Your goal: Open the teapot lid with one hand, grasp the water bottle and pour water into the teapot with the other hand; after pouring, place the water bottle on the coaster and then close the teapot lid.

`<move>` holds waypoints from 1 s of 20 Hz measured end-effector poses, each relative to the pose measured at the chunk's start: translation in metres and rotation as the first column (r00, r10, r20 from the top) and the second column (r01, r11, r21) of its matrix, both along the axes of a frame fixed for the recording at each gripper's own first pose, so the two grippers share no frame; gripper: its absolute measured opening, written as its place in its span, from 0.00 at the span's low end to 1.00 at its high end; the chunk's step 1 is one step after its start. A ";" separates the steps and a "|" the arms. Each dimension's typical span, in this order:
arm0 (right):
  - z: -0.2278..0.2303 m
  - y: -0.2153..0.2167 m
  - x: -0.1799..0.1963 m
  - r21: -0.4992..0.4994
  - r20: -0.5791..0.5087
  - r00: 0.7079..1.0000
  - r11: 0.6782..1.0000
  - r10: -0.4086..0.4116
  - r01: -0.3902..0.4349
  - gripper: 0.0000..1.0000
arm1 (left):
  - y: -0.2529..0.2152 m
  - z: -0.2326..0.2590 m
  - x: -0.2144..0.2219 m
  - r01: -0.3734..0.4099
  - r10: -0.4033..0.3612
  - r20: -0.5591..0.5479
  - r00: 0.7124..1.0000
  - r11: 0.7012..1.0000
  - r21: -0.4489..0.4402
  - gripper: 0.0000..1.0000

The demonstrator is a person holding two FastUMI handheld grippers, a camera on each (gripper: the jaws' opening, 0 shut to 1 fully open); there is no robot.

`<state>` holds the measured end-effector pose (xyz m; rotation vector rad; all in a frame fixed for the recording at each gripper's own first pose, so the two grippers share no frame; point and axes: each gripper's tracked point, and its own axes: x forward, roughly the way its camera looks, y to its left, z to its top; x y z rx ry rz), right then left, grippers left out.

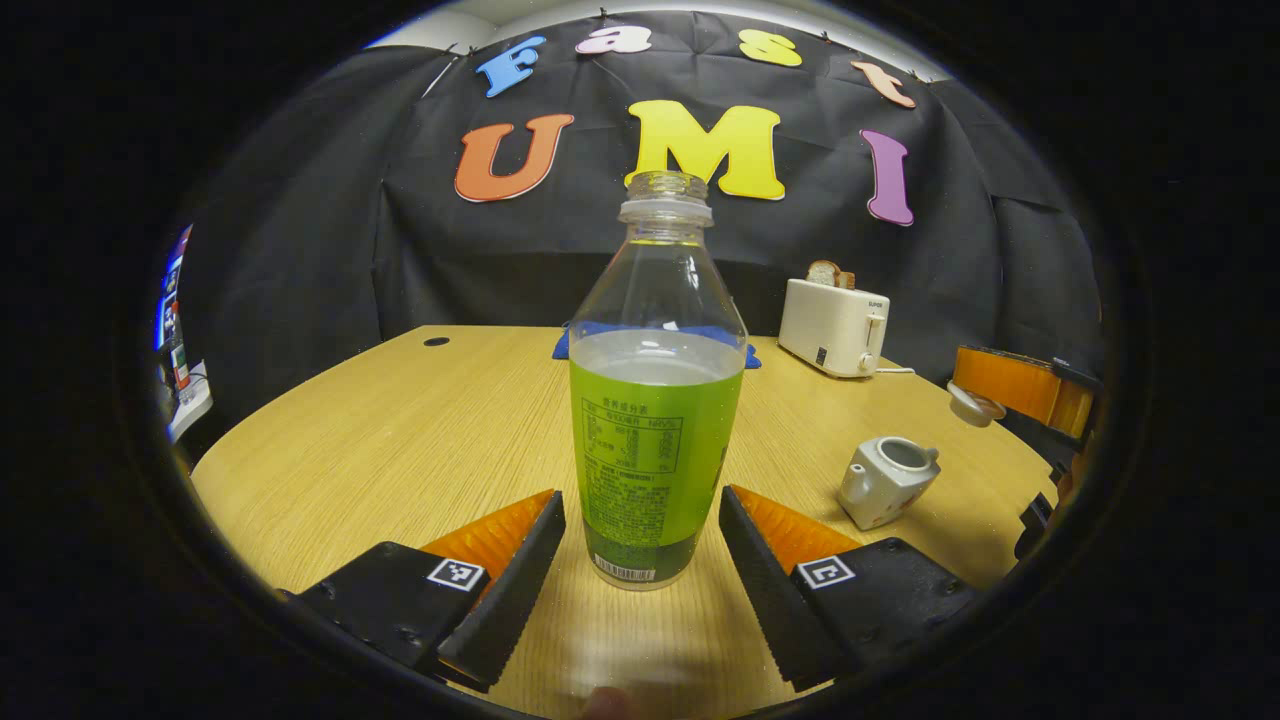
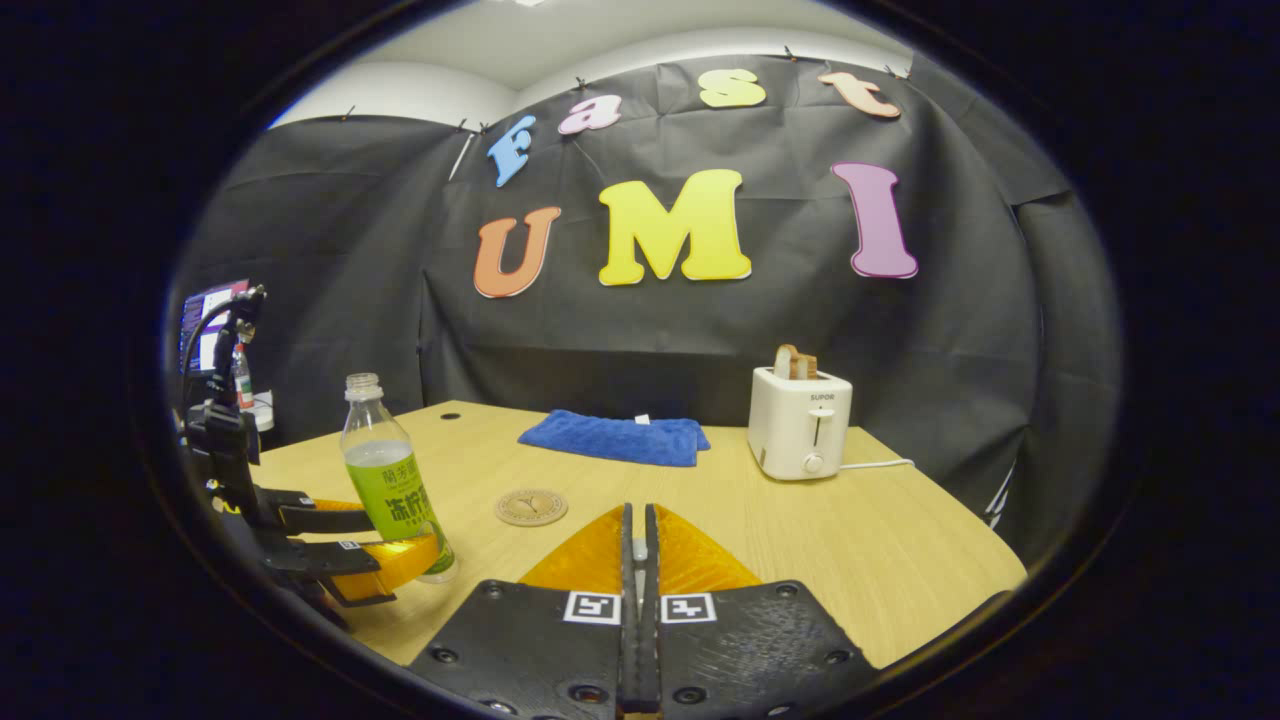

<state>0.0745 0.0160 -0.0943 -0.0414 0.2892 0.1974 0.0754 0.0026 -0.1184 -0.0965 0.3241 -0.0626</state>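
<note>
left gripper (image 1: 640,545), released with the uncapped water bottle (image 1: 655,400) standing between its spread fingers, should clamp low and level so nothing sloshes; right gripper (image 2: 637,560) is clenched.

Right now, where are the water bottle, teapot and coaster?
water bottle (image 1: 655,450), left gripper view, on its green label.
teapot (image 1: 885,487), left gripper view, on its white body.
coaster (image 2: 531,507), right gripper view, on its round top face.

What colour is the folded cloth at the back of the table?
Blue. The cloth shows best in the right gripper view, lying beside the toaster.
</note>
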 end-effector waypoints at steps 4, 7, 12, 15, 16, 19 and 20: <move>-0.001 -0.006 -0.001 0.007 -0.003 1.000 1.000 -0.002 0.002 0.00 | 0.004 0.000 0.002 -0.010 0.010 -0.008 1.000 0.999 0.031 0.80; 0.000 -0.013 -0.002 0.014 0.000 1.000 1.000 -0.004 0.004 0.00 | 0.010 0.007 0.000 -0.017 0.019 -0.011 1.000 0.993 0.115 0.78; 0.002 -0.025 -0.004 0.026 0.002 1.000 1.000 0.000 0.000 0.00 | 0.026 0.034 -0.003 -0.038 0.030 0.028 0.999 0.931 0.363 0.76; 0.003 -0.035 -0.005 0.033 0.006 1.000 0.999 -0.005 0.005 0.00 | 0.032 0.046 -0.005 -0.025 0.019 0.016 1.000 0.856 0.517 0.76; 0.002 -0.037 -0.007 0.035 0.005 1.000 0.999 -0.006 0.006 0.00 | 0.032 0.045 -0.005 -0.008 0.009 0.001 1.000 0.826 0.563 0.76; 0.004 -0.046 -0.009 0.039 0.009 1.000 0.999 -0.009 0.009 0.00 | 0.031 0.044 -0.010 0.046 -0.009 -0.058 0.998 0.732 0.680 0.76; 0.003 -0.048 -0.010 0.040 0.012 1.000 0.999 -0.011 0.010 0.00 | 0.031 0.044 -0.009 0.068 -0.019 -0.076 0.997 0.695 0.716 0.76</move>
